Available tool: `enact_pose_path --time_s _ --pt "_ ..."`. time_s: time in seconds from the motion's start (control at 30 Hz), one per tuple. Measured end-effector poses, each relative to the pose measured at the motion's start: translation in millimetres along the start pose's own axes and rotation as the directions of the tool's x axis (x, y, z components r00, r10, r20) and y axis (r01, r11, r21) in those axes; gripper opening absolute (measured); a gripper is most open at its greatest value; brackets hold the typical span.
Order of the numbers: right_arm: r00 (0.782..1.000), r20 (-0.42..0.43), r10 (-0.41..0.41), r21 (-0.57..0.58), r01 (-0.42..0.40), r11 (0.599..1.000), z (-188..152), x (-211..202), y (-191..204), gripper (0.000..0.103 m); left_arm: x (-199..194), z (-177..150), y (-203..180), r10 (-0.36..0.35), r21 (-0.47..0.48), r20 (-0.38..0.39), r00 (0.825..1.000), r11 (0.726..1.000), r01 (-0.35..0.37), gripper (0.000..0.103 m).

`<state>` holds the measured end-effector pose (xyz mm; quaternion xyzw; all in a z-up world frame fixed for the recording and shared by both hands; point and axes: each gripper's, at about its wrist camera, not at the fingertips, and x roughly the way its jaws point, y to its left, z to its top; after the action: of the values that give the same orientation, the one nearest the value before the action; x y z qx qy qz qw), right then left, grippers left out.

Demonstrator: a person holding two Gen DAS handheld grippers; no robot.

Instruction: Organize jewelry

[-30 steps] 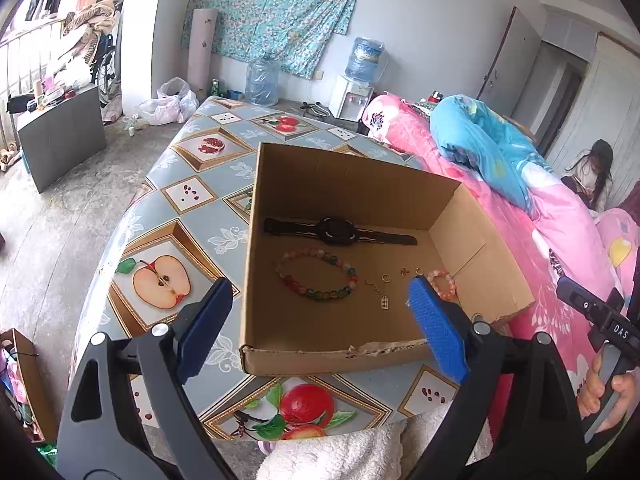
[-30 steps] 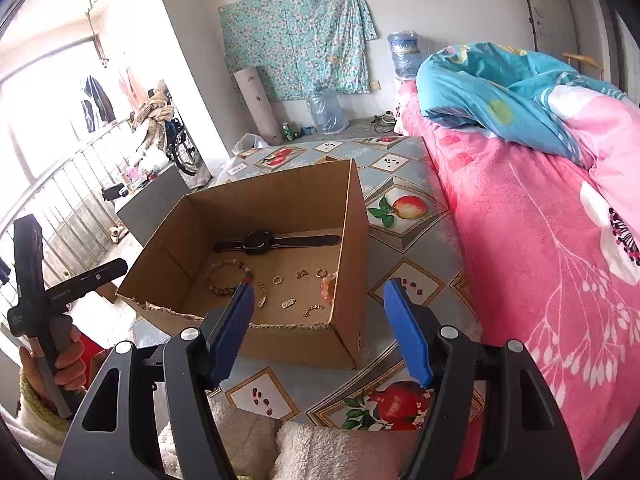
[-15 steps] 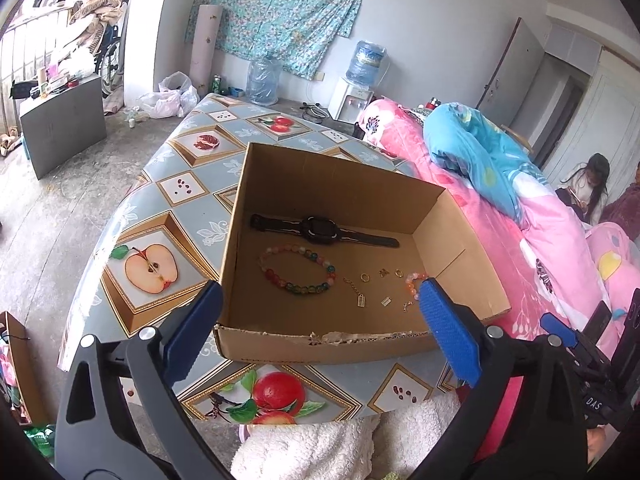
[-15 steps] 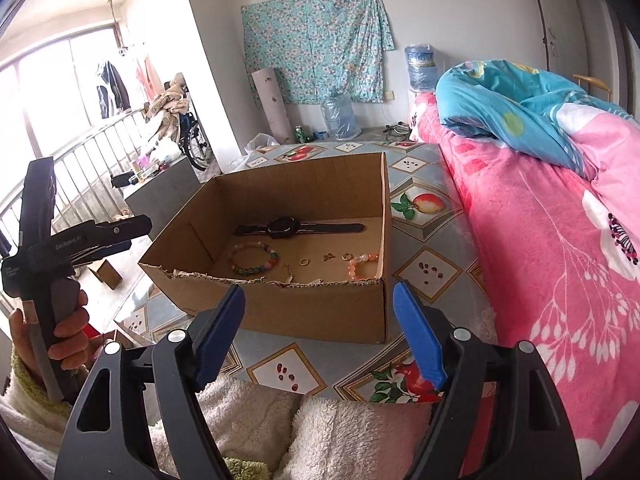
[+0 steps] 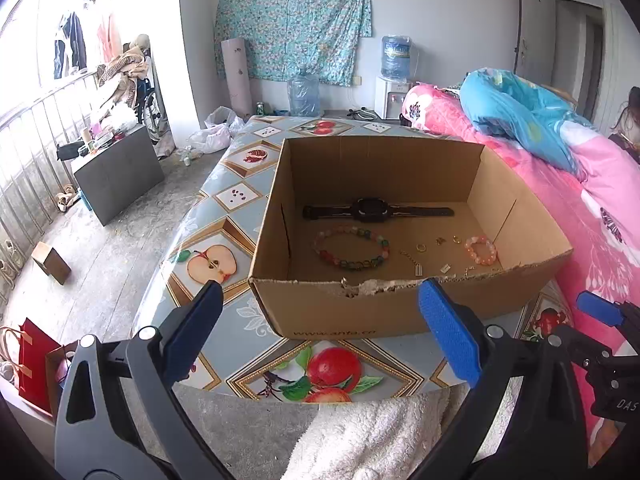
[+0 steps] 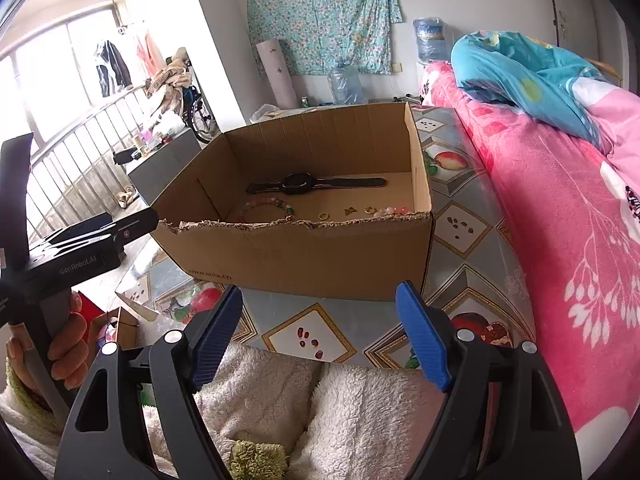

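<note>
An open cardboard box (image 5: 360, 312) (image 6: 304, 256) stands on the fruit-patterned table. Inside lie a black watch (image 5: 372, 210) (image 6: 298, 183), a multicolour bead bracelet (image 5: 352, 249) (image 6: 264, 205), a small pink bead bracelet (image 5: 481, 250) (image 6: 394, 211), a gold ring (image 5: 421, 247) (image 6: 323, 215) and several small charms and chain pieces (image 5: 418, 269). My left gripper (image 5: 320, 332) is open and empty, in front of the box's near wall. My right gripper (image 6: 320, 332) is open and empty, also short of the box.
A pink and blue quilt (image 5: 580, 168) (image 6: 560, 200) lies right of the table. A white fleece sleeve (image 6: 304, 408) is below the grippers. A grey cabinet (image 5: 116, 168), bags and a railing are on the floor to the left.
Both grippers have pulled back and dropped lower, away from the box. The box's near wall now hides part of the jewellery in the right wrist view. Both stay open.
</note>
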<state>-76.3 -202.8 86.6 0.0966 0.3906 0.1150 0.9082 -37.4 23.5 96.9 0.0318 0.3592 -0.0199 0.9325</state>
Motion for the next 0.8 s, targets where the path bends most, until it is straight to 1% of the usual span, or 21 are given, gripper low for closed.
enact_pose_path --time_s 0.1,0.13,0.27,0.37,0.47,0.6,0.8 --pt "0.999 -0.020 -0.025 -0.001 0.025 1.000 1 7 4 0.088 8 -8 -6 -0.009 -0.011 -0.048 0.999 1.000 0.008 0.095" --pt "0.999 -0.024 -0.040 -0.004 0.040 0.999 2 9 5 0.089 13 -10 -8 -0.016 -0.019 -0.068 0.998 1.000 0.014 0.095" --pt "0.993 -0.035 -0.110 -0.013 0.109 0.994 6 17 8 0.093 29 -14 -11 -0.005 -0.039 -0.141 0.990 0.999 0.000 0.095" --pt "0.985 -0.053 -0.167 0.003 0.167 0.986 9 23 5 0.095 36 -15 -11 0.003 -0.047 -0.167 0.986 0.999 -0.011 0.095" --pt "0.975 -0.084 -0.206 0.017 0.208 0.978 13 32 2 0.095 40 -14 -11 0.006 -0.051 -0.181 0.983 0.999 -0.015 0.095" --pt "0.971 -0.110 -0.214 0.034 0.219 0.975 16 41 -1 0.095 47 -12 -12 0.001 -0.056 -0.211 0.977 0.998 -0.013 0.095" --pt "0.972 -0.111 -0.209 0.012 0.211 0.977 20 48 1 0.095 53 -11 -12 -0.015 -0.066 -0.229 0.973 0.998 0.000 0.095"
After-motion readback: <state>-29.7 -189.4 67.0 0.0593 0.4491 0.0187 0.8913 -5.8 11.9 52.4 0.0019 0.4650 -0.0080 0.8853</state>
